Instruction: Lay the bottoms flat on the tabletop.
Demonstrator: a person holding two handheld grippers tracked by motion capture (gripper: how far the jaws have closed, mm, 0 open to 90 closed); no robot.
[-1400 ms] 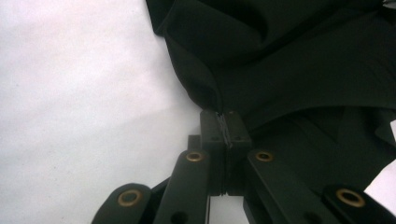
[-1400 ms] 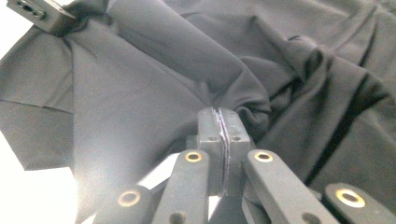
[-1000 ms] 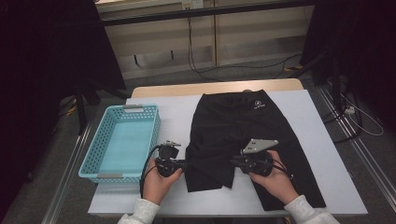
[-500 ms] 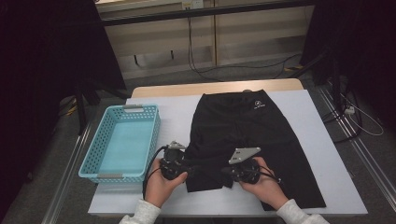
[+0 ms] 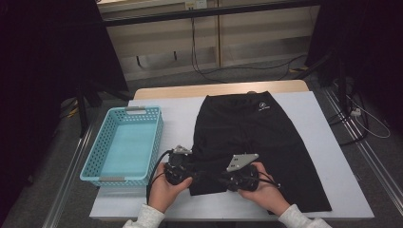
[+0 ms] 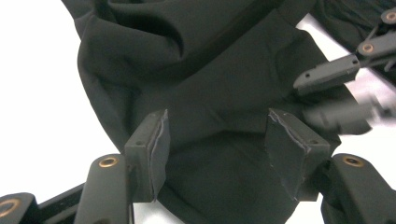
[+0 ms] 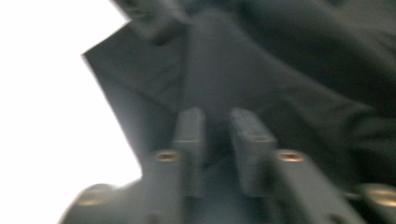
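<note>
The table [image 5: 166, 114] is viewed from above the person's side, looking forward and down. The black shorts [image 6: 210, 93] are seen from very close along each gripper's jaws; their near hem is shared by all views

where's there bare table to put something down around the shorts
Bare white table lies between the blue basket and the black shorts, and along the right edge beside them. The near edge is crowded by both hands and grippers.
</note>
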